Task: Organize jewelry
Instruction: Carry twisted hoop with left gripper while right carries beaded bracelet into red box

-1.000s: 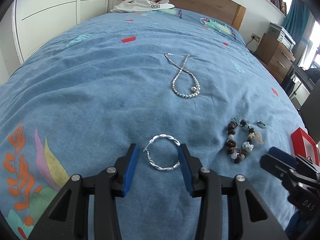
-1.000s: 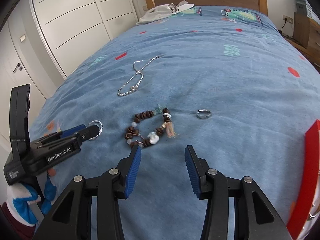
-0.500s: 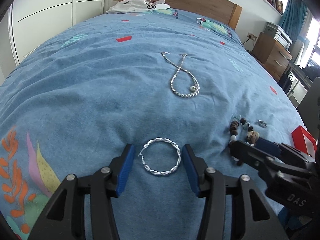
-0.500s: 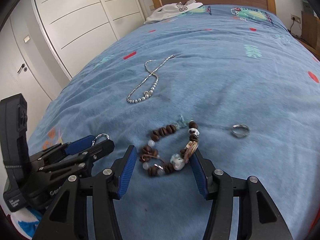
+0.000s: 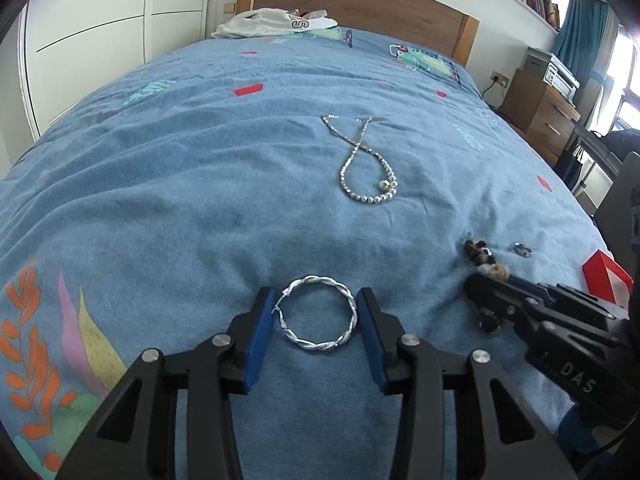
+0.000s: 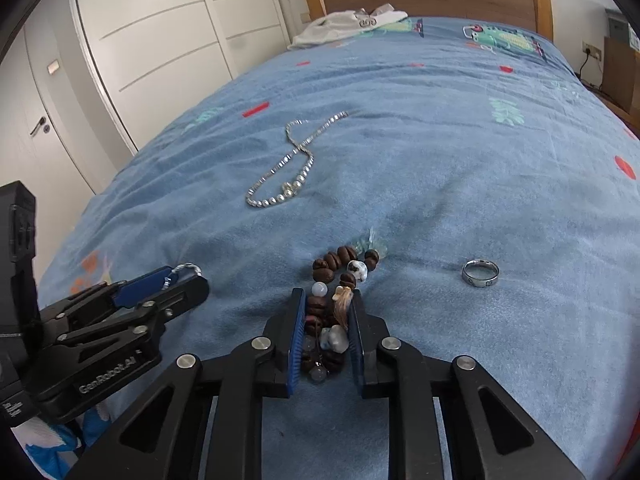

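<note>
Right wrist view, right gripper [image 6: 325, 332] clenched on beaded bracelet [image 6: 334, 300], ring [image 6: 480, 274] beside, necklace [image 6: 288, 168] beyond

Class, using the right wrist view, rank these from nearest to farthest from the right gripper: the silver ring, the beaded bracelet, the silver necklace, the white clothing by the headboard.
1. Beaded bracelet, between the right gripper pads.
2. Silver ring, right.
3. Silver necklace, ahead, left.
4. White clothing, far end.

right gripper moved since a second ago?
Yes. The right gripper advanced toward the silver ring and headboard, and its jaws have just closed on the beaded bracelet.
</note>
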Available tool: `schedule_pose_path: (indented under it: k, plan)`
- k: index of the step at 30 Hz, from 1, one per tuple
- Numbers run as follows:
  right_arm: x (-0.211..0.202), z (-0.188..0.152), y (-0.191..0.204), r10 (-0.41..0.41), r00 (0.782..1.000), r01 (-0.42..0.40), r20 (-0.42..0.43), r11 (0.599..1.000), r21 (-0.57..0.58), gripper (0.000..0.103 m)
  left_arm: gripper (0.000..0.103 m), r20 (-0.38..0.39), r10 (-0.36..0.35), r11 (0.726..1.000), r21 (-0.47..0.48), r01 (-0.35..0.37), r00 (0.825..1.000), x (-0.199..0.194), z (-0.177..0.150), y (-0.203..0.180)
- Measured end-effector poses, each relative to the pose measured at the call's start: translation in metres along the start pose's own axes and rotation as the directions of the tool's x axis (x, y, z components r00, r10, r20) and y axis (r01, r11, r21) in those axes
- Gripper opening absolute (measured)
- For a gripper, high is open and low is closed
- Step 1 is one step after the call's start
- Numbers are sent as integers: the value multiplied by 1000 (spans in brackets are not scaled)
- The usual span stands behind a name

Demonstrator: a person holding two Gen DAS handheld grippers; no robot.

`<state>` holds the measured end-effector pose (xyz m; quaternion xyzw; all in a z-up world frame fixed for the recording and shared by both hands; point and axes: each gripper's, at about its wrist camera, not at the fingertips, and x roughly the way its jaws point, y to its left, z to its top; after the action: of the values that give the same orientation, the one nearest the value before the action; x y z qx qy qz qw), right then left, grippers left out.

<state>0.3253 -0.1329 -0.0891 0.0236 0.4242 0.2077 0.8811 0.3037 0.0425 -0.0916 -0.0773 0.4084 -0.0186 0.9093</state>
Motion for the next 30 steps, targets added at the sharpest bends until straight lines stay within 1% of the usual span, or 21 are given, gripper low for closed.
schedule_pose_path:
  k: [3, 9, 13, 18, 22, 25, 30]
  plan:
    - [-11, 0, 1, 20, 999, -20, 30, 1000, 3, 15, 39, 9, 3, 1000, 2, -3, 1000, -4, 0, -2]
    - [-43, -1, 1, 28, 997, -28, 71, 1000, 0, 14, 39, 27, -14, 1000, 1, 14, 1000, -16, 0, -10]
    - [-66, -5, -1, 30, 996, -30, 88, 1000, 1, 14, 39, 55, -29, 999, 25, 28, 998, -32, 2, -25]
    - [-105, -13, -10, 13, 993, -15, 119, 1000, 14, 14, 39, 56, -53, 997, 65, 49, 997, -46, 2, -52]
    - [-148, -19, -28, -27, 986, 22, 162, 999, 37, 14, 39, 49, -93, 990, 108, 87, 994, -61, -3, -84]
    - [-179, -27, -46, -71, 981, 61, 182, 996, 58, 14, 39, 32, -150, 978, 148, 144, 988, -72, -7, -119]
    - [-225, -50, -89, -166, 969, 148, 185, 983, 107, 14, 39, -9, -247, 948, 205, 244, 969, -84, -16, -182]
